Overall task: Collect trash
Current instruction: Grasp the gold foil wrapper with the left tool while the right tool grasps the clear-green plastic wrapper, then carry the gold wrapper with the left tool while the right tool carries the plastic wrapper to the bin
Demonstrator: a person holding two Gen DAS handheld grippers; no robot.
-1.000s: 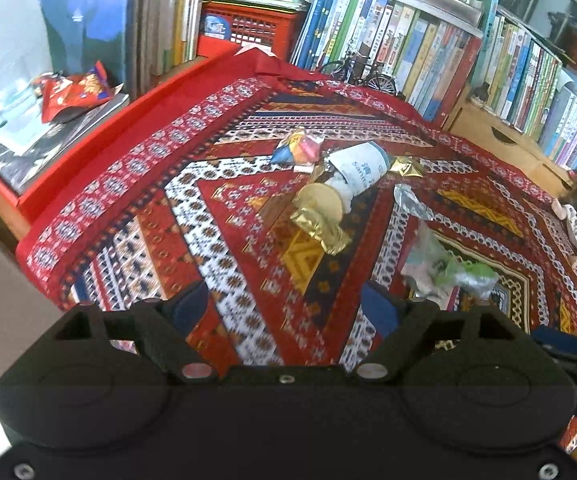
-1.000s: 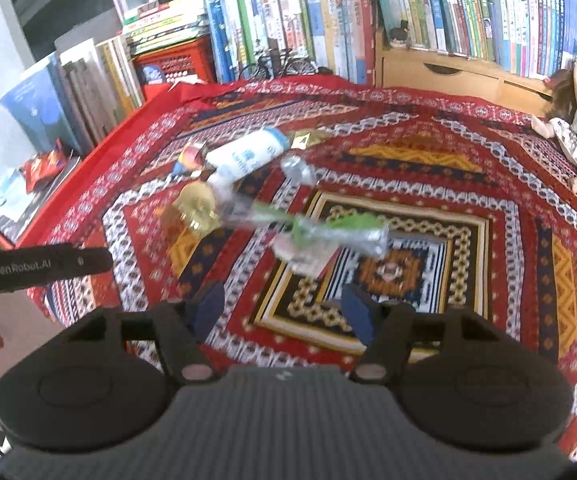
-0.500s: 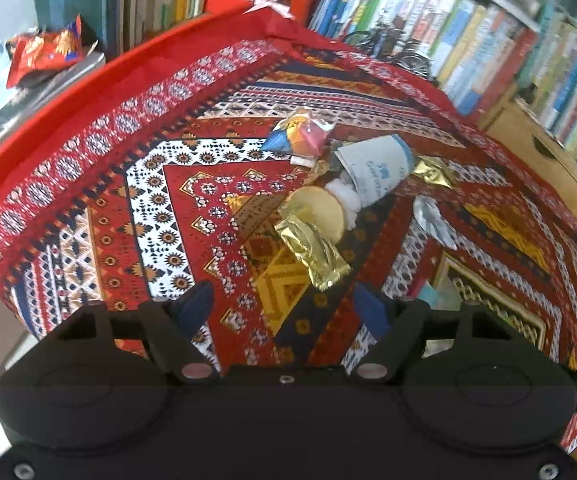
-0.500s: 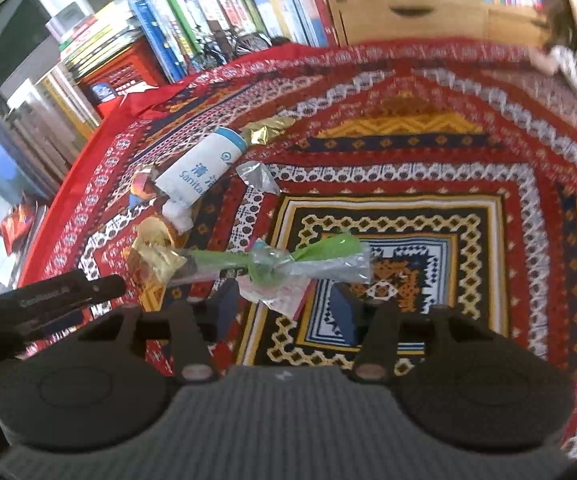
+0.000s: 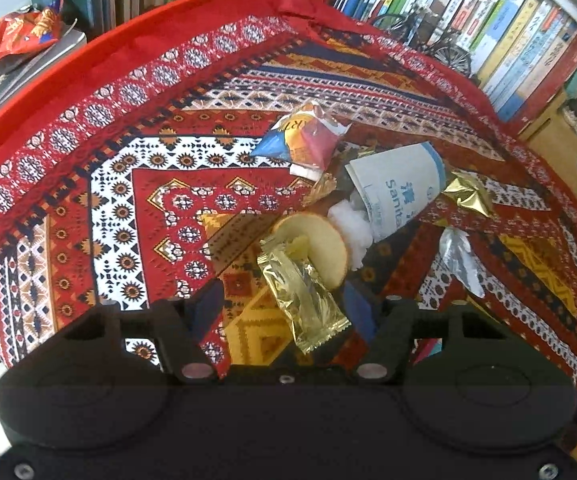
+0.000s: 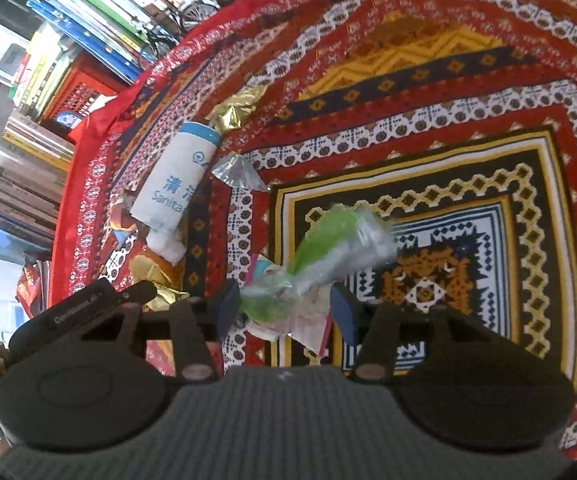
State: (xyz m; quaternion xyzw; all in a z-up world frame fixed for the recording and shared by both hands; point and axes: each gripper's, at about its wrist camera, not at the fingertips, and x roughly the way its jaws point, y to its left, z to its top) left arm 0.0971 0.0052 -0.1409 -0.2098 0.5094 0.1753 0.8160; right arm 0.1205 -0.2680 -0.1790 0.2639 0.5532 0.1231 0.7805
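Observation:
Trash lies on a patterned red tablecloth [image 5: 88,208]. A crinkled gold wrapper [image 5: 304,296] lies between the blue pads of my open left gripper [image 5: 282,312], its far end resting on a round yellow disc [image 5: 324,248]. Beyond sit a white sanitizer tube [image 5: 400,192] with a white wad at its mouth, a colourful wrapper [image 5: 300,140], gold foil [image 5: 468,196] and a silver wrapper [image 5: 460,264]. My right gripper [image 6: 284,312] is open around a green and clear plastic wrapper [image 6: 328,248] that lies on pink paper scraps. The left gripper [image 6: 88,308] shows at its left.
Rows of books [image 5: 508,32] line the far side, with a small model bicycle [image 5: 444,48] and a red crate [image 6: 76,92]. A red snack bag [image 5: 24,32] lies on a stack at the left. A wooden drawer unit [image 5: 568,152] stands at the right.
Both grippers moved forward and down onto the trash. The gold wrapper now sits between the left fingers. The right gripper tilted, narrowed slightly, and the green wrapper now sits between its fingers.

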